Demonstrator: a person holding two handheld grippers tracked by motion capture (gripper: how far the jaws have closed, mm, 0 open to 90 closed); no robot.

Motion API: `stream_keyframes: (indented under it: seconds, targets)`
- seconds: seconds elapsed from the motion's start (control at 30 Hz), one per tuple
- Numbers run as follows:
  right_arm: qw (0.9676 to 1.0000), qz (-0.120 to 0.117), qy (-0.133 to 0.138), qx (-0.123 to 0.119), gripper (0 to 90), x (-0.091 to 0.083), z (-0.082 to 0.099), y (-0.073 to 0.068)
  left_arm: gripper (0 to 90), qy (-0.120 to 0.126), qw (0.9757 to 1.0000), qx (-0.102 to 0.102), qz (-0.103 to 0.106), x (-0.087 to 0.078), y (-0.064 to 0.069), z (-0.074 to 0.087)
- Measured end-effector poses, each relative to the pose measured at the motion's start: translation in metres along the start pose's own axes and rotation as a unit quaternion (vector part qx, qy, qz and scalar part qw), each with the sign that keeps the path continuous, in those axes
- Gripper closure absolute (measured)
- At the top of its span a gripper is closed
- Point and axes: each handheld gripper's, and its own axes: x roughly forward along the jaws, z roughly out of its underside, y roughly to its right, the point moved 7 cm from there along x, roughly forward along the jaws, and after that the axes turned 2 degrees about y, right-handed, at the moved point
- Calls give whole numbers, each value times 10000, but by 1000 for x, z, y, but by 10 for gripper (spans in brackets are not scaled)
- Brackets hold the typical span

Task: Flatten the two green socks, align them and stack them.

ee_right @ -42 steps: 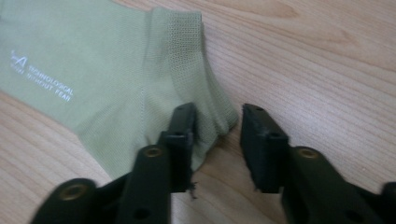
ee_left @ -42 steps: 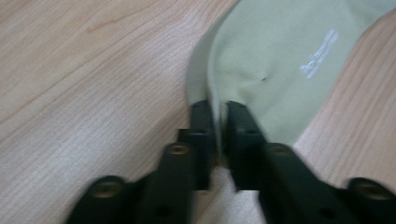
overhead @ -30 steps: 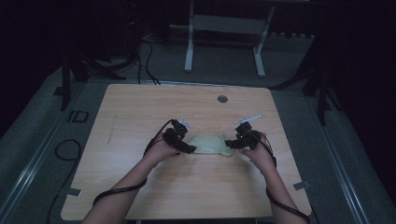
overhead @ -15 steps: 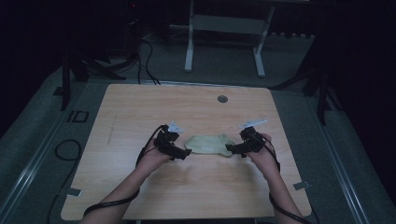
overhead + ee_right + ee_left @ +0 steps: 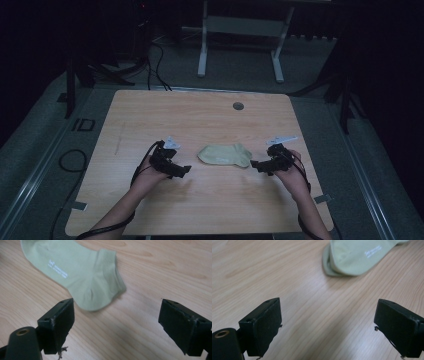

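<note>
The sock (image 5: 225,154) lies flat near the middle of the table (image 5: 150,115), between the left gripper (image 5: 186,169) and right gripper (image 5: 255,164), both spread wide and empty. It looks laid out; any next grab needs closing in on an edge.

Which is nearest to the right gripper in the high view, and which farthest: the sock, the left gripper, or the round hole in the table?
1. Sock: just to the left of the right gripper, at table centre.
2. Left gripper: beyond the sock, on the left side.
3. Round hole: near the table's far edge.
</note>
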Motion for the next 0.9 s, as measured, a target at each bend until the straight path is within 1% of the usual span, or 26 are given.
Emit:
stream_keyframes:
  seconds: [0.07,0.13,0.2,0.33,0.4,0.43,0.47,0.53,0.7,0.77,0.83,0.9]
  targets:
    - [10000,13,-2,8,133,-1,4,1,76,31,10000,-8,-60,-4,-2,4]
    - [10000,12,-10,9,133,-2,9,2,76,61,10000,-55,-4,-6,-1,7]
    - [10000,27,-8,31,133,-3,13,3,76,145,9999,-85,19,-10,-1,12]
    - [10000,8,50,58,130,-6,22,5,76,179,9998,-105,21,-16,-1,20]
    - [10000,4,55,71,130,-7,24,5,76,179,9998,-105,21,-16,-1,20]
    - [10000,39,59,51,126,-10,30,6,76,295,9995,-85,-108,-23,-4,26]
    - [10000,36,62,60,125,-11,33,7,76,349,9993,-131,-96,-25,-5,28]
    - [9999,69,51,79,124,-13,37,9,76,378,9989,-254,-127,-28,-7,32]
    - [9998,173,76,68,123,-18,48,13,74,300,9989,-285,-221,-34,-9,46]
    - [9996,224,141,34,123,-20,51,14,74,258,9988,-330,-255,-37,-12,54]
    - [9995,272,168,38,122,-23,56,16,73,309,9983,-425,-267,-41,-15,59]
    - [9993,323,199,40,121,-25,60,18,73,328,9979,-456,-312,-45,-16,63]
